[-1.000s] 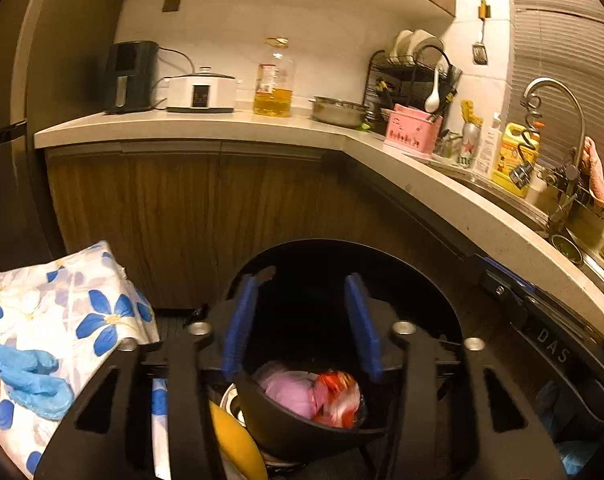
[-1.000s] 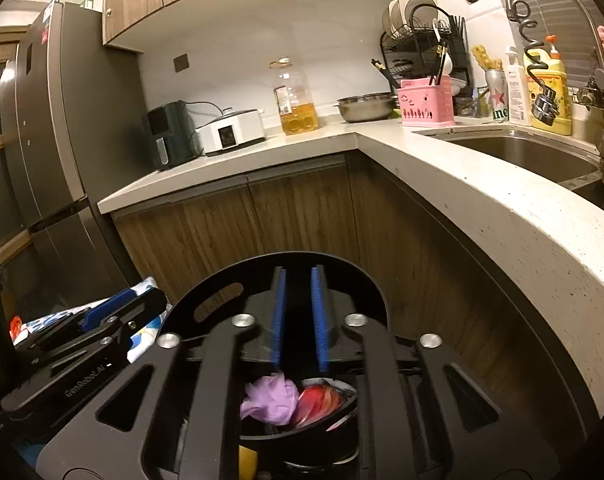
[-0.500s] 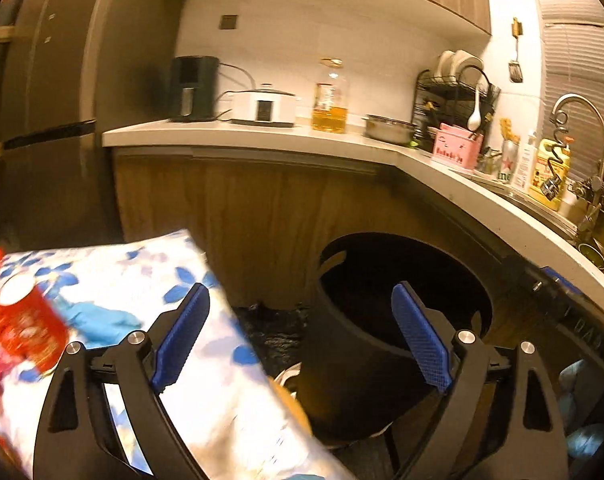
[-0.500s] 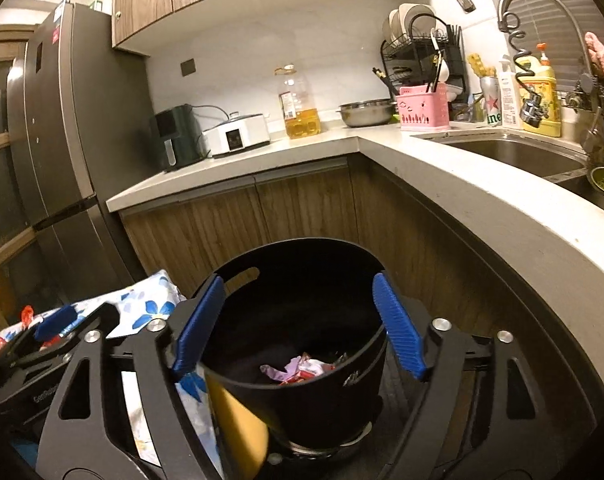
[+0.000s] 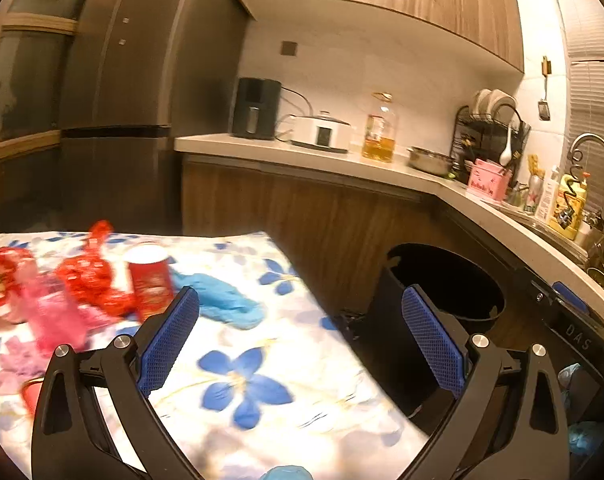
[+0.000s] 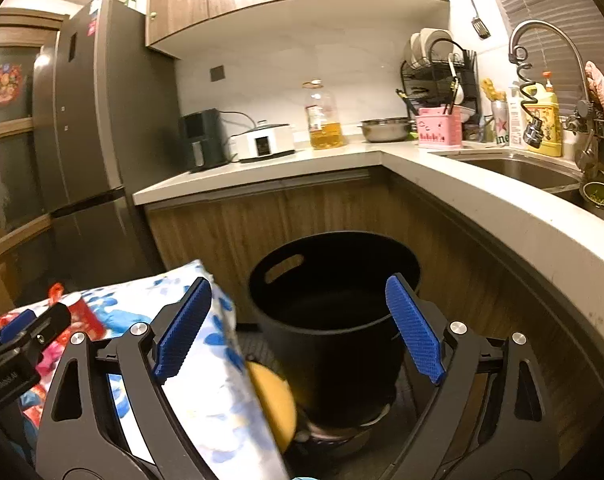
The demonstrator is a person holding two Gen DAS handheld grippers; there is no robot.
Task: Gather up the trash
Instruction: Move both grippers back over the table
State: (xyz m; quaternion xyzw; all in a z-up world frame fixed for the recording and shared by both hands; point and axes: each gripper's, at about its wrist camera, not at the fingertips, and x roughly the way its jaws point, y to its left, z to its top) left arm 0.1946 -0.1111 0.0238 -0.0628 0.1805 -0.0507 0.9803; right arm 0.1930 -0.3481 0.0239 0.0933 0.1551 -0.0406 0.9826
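Note:
A black trash bin (image 6: 334, 280) stands on the floor by the cabinets; it also shows in the left wrist view as the bin (image 5: 446, 296). My right gripper (image 6: 297, 326) hangs before it, jaws still opening, nothing between them. My left gripper (image 5: 299, 340) has its jaws opening too, empty, over a flower-print tablecloth (image 5: 261, 360). On the cloth lie a red can (image 5: 149, 276), red wrappers (image 5: 89, 280), a pink packet (image 5: 53, 312) and a blue glove (image 5: 221, 296). The left gripper's body (image 6: 17, 344) shows at the lower left of the right wrist view.
An L-shaped counter (image 6: 442, 172) carries an oil bottle (image 6: 322, 120), a cooker, a steel bowl, a pink holder and a dish rack. A sink and tap (image 6: 542, 40) sit at right. A fridge (image 6: 89, 140) stands at left. A yellow round thing (image 6: 273, 400) lies beside the bin.
Both grippers opened wide and drew back from over the bin. The left one swung left, bringing the table's trash into view. The trash inside the bin is out of sight now.

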